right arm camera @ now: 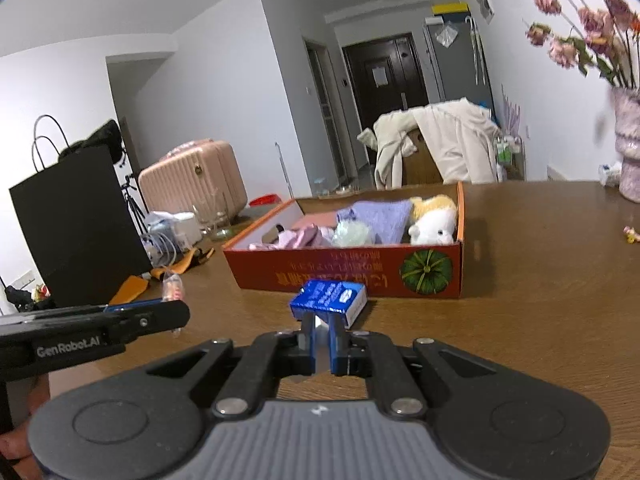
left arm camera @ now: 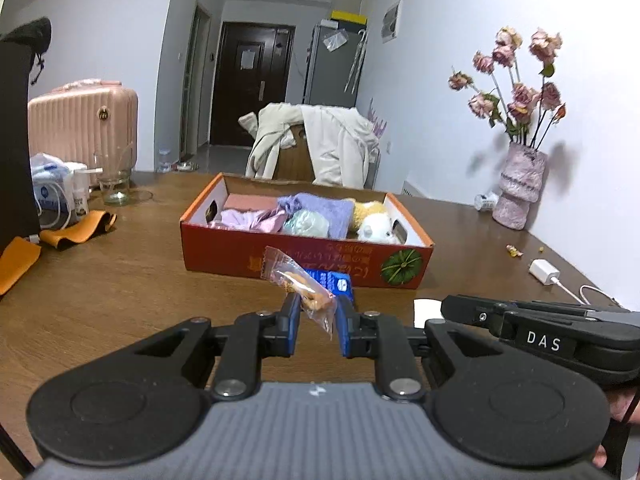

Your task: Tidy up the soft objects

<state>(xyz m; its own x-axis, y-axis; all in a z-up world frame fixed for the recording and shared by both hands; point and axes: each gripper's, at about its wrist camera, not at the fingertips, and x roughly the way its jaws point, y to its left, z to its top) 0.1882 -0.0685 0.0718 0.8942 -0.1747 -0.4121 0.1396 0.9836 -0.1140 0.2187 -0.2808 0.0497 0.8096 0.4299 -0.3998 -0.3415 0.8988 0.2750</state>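
Closest to my left camera, my left gripper (left arm camera: 316,316) is pinching a clear snack packet (left arm camera: 298,280) between its blue pads, the packet sticking up and leaning left. In the right camera, my right gripper (right arm camera: 320,334) is clamping a blue tissue pack (right arm camera: 329,298) by its near edge, jaws nearly pressed together. Both are hanging above the table (left arm camera: 120,272), just short of the red cardboard box (left arm camera: 304,258), where a purple cloth (left arm camera: 320,208), a white plush toy (left arm camera: 378,228) and other soft things are already lying.

I am judging that the slick packet could be sliding out, since I am gripping only its lower part. The tissue pack, caught by one edge, could be sagging or twisting free. The box's near wall is standing between both loads and the inside, so carrying low risks clipping it. The grippers are also riding close beside each other, so they could be bumping. Off to the sides, a glass (left arm camera: 114,178), a vase of dried flowers (left arm camera: 520,184) and a white charger (left arm camera: 544,272) are sitting well apart.
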